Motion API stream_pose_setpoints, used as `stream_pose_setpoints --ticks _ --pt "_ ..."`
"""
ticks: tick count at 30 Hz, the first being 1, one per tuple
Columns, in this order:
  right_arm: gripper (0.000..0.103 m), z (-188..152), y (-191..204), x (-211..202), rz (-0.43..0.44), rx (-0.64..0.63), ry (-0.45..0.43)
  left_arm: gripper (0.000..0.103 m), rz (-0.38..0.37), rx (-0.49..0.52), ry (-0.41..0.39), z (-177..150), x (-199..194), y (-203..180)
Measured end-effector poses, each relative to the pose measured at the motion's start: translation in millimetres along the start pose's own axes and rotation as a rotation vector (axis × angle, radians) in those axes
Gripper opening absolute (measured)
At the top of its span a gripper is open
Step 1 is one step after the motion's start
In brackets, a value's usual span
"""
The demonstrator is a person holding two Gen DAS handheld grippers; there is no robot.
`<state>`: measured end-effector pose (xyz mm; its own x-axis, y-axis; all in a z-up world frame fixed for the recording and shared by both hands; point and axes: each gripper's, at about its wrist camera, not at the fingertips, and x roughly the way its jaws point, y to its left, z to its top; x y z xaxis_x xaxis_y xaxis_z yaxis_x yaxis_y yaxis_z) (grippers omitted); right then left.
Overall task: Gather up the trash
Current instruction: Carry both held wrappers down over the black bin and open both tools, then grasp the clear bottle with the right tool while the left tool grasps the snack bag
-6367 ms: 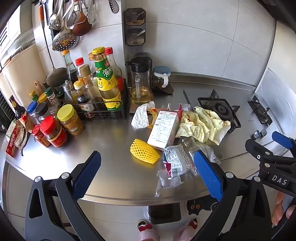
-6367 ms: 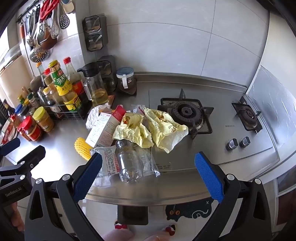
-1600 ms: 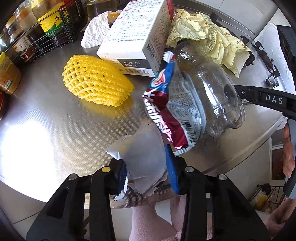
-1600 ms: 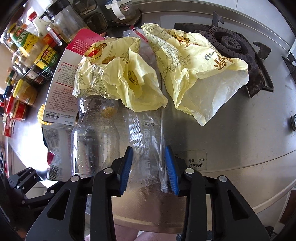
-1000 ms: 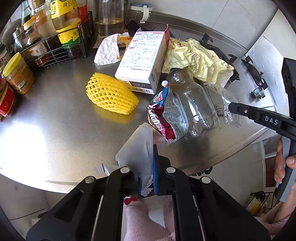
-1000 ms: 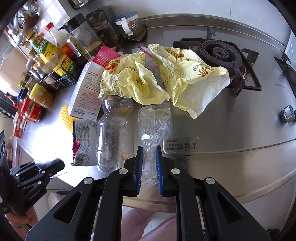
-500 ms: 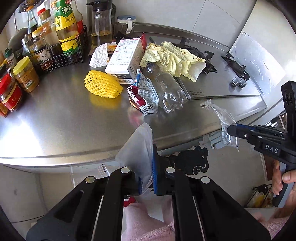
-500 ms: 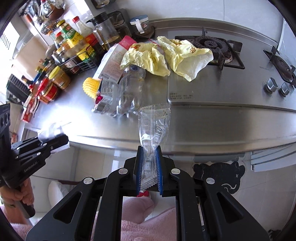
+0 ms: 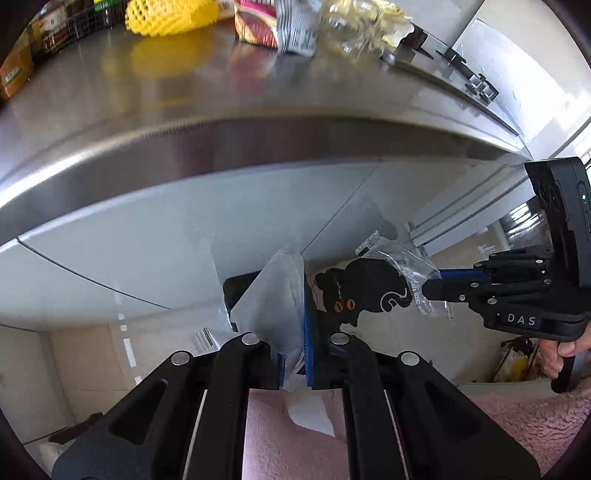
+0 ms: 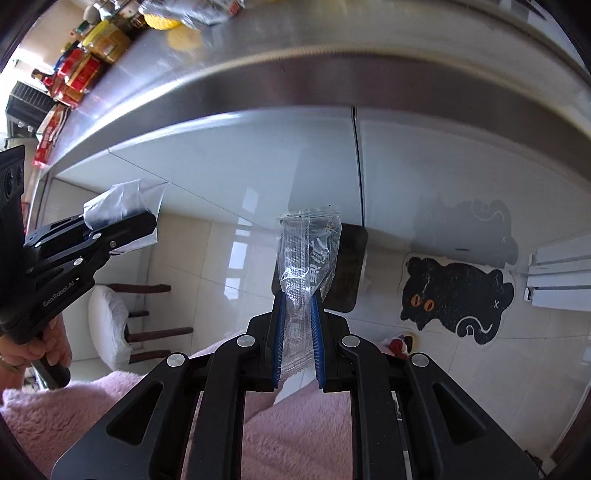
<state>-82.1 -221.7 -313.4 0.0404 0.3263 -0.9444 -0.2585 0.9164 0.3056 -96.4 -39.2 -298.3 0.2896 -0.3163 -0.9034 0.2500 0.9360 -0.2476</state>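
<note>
My left gripper (image 9: 295, 332) is shut on a whitish wrapper (image 9: 273, 299), held below the counter's front edge. My right gripper (image 10: 297, 306) is shut on a clear plastic wrapper (image 10: 310, 251) that sticks up between its blue pads. Each gripper shows in the other's view: the right gripper (image 9: 432, 284) with its clear wrapper (image 9: 399, 258), and the left gripper (image 10: 147, 221) with its whitish wrapper (image 10: 122, 199). A dark bin (image 10: 347, 269) stands on the floor just behind the clear wrapper. Up on the counter lie a yellow foam net (image 9: 166, 14), a snack bag (image 9: 277, 26) and a clear bottle (image 9: 347, 29).
The steel counter edge (image 9: 258, 136) hangs above pale cabinet doors (image 10: 258, 162). A black cat-shaped mat (image 10: 454, 299) lies on the tiled floor at the right. A stool with a white cushion (image 10: 110, 321) stands at the left. A person's pink fleece clothing (image 10: 295, 435) fills the bottom.
Both grippers have sunk from above the counter to below its front edge, each still holding its wrapper. The counter top has slid up to the top of both views.
</note>
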Motion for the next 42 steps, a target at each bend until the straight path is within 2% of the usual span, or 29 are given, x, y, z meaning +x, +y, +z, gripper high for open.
stream_pose_setpoints --ticks 5,9,13,17,20,22,25,28,29,31,34,40,41,42 --pt "0.015 -10.0 -21.1 87.0 -0.026 0.010 0.036 0.006 -0.024 -0.105 0.083 -10.0 83.5 23.8" --pt "0.015 -10.8 -40.8 145.2 -0.013 0.075 0.073 0.007 -0.027 -0.171 0.160 -14.0 143.7 34.9" --pt "0.015 -8.1 -49.5 187.7 -0.010 0.122 0.114 0.008 -0.024 -0.243 0.224 -14.0 193.4 45.4" --pt "0.018 -7.2 -54.8 212.2 0.006 0.157 0.140 0.010 -0.021 -0.288 0.266 -15.9 224.7 53.1" --pt "0.019 -6.1 -51.7 219.0 0.002 0.137 0.142 0.015 -0.024 -0.307 0.274 -16.4 234.4 55.0" --pt "0.020 -5.5 -48.7 220.6 0.001 0.133 0.145 0.023 -0.032 -0.314 0.274 -15.6 238.2 57.6" --pt "0.038 -5.2 -48.6 223.1 0.011 0.138 0.144 0.031 -0.032 -0.314 0.278 -16.3 237.8 57.0" --pt "0.043 -4.7 -47.3 222.2 0.011 0.135 0.138 0.036 -0.026 -0.325 0.275 -15.7 234.3 59.3" --pt "0.048 -4.9 -47.4 222.2 0.012 0.134 0.139 0.043 -0.026 -0.329 0.275 -15.8 234.9 61.2" --pt "0.051 -4.8 -46.0 221.8 0.007 0.129 0.142 0.050 -0.028 -0.328 0.272 -14.1 233.4 61.4" --pt "0.064 -5.5 -46.5 218.2 0.016 0.136 0.133 0.061 -0.045 -0.333 0.262 -12.8 228.7 63.9" --pt "0.066 -2.8 -40.5 210.6 0.009 0.116 0.125 0.072 -0.042 -0.340 0.248 -8.6 217.6 65.5" --pt "0.075 -3.2 -38.8 207.0 0.002 0.101 0.124 0.075 -0.036 -0.341 0.249 -8.5 214.8 66.0" --pt "0.079 -3.8 -37.7 200.9 -0.002 0.091 0.115 0.077 -0.033 -0.340 0.249 -7.9 209.7 65.4"
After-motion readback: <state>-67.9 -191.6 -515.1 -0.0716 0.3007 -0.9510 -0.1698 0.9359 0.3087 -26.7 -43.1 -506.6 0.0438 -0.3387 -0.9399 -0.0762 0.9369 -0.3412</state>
